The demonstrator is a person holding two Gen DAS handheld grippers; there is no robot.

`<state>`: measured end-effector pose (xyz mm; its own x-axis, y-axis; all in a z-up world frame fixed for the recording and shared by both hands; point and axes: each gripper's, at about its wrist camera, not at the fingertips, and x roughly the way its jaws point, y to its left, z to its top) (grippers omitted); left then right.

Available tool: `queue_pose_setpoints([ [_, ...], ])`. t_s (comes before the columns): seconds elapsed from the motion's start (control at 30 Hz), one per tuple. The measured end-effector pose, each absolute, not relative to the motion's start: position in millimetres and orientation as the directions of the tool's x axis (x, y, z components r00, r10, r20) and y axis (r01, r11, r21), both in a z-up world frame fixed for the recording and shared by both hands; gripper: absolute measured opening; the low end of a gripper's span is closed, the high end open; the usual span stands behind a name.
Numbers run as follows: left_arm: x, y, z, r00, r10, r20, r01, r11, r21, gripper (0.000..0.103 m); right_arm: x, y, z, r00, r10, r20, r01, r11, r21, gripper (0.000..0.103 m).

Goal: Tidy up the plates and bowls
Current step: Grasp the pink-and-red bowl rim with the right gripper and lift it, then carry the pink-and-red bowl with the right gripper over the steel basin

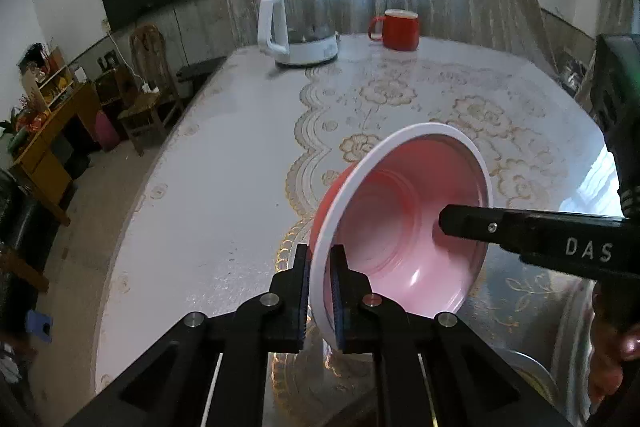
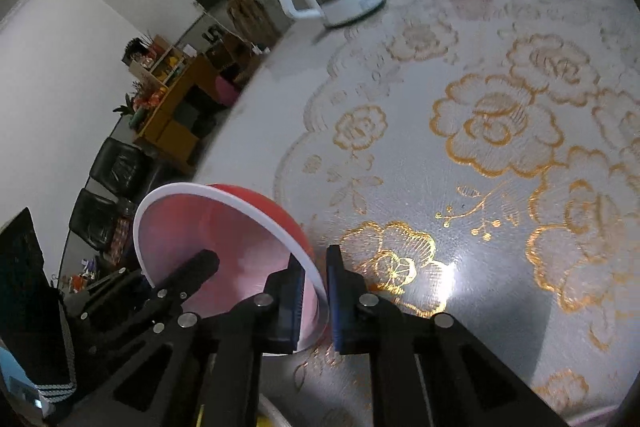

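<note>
A pink bowl (image 1: pixel 400 211) with a white rim and red outside is held tilted above the table. My left gripper (image 1: pixel 320 291) is shut on its near rim, one finger inside and one outside. My right gripper (image 2: pixel 314 299) is shut on the opposite rim of the same bowl (image 2: pixel 224 227). A finger of the right gripper (image 1: pixel 520 227) reaches into the bowl from the right in the left wrist view. The left gripper's fingers (image 2: pixel 188 275) show at the bowl's left edge in the right wrist view.
The table (image 1: pixel 224 163) has a glossy lace-pattern cover. A white-and-glass kettle (image 1: pixel 298 23) and a red mug (image 1: pixel 398 29) stand at its far edge. A metal rim (image 1: pixel 532 367) shows at the bottom right, partly hidden. Chairs and shelves stand off to the left.
</note>
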<state>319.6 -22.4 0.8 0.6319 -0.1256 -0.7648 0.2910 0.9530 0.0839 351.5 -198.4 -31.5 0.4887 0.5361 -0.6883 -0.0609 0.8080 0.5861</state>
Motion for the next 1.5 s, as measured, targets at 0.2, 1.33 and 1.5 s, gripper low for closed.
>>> queue_pose_setpoints([
  [0.2,286,-21,19,0.685,-0.138,-0.716,0.286,0.954,0.090,0.010,320,-202,-6,0.539,0.534,-0.651,-0.080,0.802,0.592,0.010],
  [1.33,143,-12,30,0.751,-0.208,-0.627,0.280,0.960,0.016,0.010,175,-213,-5,0.621,0.583,-0.524,-0.025,0.683,0.730,0.011],
  [1.5,137,-8,24,0.735,-0.216,-0.642,0.273,0.962,-0.011,0.010,166,-211,-6,0.615,0.583,-0.531,-0.020,0.685,0.729,0.012],
])
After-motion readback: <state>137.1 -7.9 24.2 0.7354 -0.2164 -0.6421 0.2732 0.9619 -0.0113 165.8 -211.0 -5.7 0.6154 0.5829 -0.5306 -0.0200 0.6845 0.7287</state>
